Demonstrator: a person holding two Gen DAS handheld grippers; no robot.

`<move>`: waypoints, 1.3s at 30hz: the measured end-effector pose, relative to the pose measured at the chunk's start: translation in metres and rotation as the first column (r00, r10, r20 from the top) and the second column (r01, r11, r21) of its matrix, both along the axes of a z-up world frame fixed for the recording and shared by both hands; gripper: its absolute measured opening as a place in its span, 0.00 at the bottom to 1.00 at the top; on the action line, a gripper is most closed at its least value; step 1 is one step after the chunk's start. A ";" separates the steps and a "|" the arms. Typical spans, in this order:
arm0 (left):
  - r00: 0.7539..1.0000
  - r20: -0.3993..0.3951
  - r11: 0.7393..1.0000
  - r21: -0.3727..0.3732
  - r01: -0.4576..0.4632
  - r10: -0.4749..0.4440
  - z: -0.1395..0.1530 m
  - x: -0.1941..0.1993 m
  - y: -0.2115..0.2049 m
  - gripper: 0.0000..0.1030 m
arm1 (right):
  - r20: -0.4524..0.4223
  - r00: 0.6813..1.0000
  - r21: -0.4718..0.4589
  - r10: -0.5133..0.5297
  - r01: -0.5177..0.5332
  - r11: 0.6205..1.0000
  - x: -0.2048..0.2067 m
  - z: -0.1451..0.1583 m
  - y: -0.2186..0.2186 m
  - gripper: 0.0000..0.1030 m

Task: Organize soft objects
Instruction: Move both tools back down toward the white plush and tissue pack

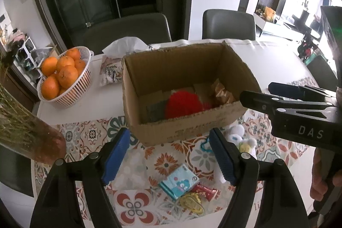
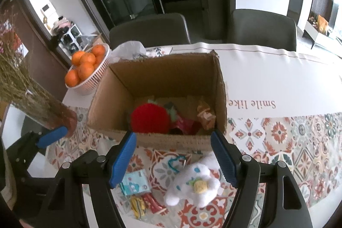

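Observation:
An open cardboard box (image 1: 149, 78) (image 2: 106, 99) stands on the patterned tablecloth. Inside lie a red fluffy soft object (image 1: 183, 104) (image 2: 149, 119) and some wrapped packets (image 2: 205, 114). In front of the box lie a white plush toy (image 2: 192, 187) (image 1: 239, 138), a light blue pouch (image 1: 179, 183) (image 2: 136, 183) and small red and yellow items (image 1: 198, 198) (image 2: 145, 204). My left gripper (image 1: 170, 157) is open and empty above the pouch. My right gripper (image 2: 173, 159) is open and empty just above the plush toy; it also shows in the left wrist view (image 1: 267, 93).
A white basket of oranges (image 1: 64, 78) (image 2: 89, 69) and a tissue pack (image 1: 113, 61) stand left of the box. A vase of dried grass (image 1: 27, 127) (image 2: 42, 106) stands at the near left. Two grey chairs (image 1: 128, 29) stand behind the table.

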State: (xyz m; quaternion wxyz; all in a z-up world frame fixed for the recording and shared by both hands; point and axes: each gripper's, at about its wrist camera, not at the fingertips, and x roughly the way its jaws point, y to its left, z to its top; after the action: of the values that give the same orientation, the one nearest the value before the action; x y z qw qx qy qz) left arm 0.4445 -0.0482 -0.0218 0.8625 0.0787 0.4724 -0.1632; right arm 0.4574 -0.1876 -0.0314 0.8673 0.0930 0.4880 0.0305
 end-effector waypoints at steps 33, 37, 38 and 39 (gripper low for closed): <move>0.963 -0.232 0.983 0.081 0.163 -0.140 -0.076 -0.026 -0.021 0.80 | -0.217 0.966 0.055 -0.142 0.157 0.986 -0.041 -0.082 -0.022 0.85; 0.956 -0.251 0.980 0.094 0.177 -0.149 -0.085 -0.026 -0.024 0.80 | -0.245 0.958 0.072 -0.150 0.172 0.983 -0.044 -0.093 -0.025 0.85; 0.954 -0.257 0.979 0.096 0.182 -0.153 -0.088 -0.027 -0.025 0.80 | -0.252 0.956 0.075 -0.152 0.176 0.982 -0.045 -0.096 -0.025 0.85; 0.953 -0.262 0.978 0.098 0.185 -0.154 -0.089 -0.026 -0.025 0.80 | -0.258 0.954 0.077 -0.153 0.179 0.981 -0.046 -0.098 -0.025 0.85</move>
State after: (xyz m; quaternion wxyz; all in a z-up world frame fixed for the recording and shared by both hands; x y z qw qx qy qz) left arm 0.4182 -0.0737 -0.1106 0.7718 0.1497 0.5789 -0.2165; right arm 0.4118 -0.2130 -0.1294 0.7924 0.1798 0.5821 -0.0303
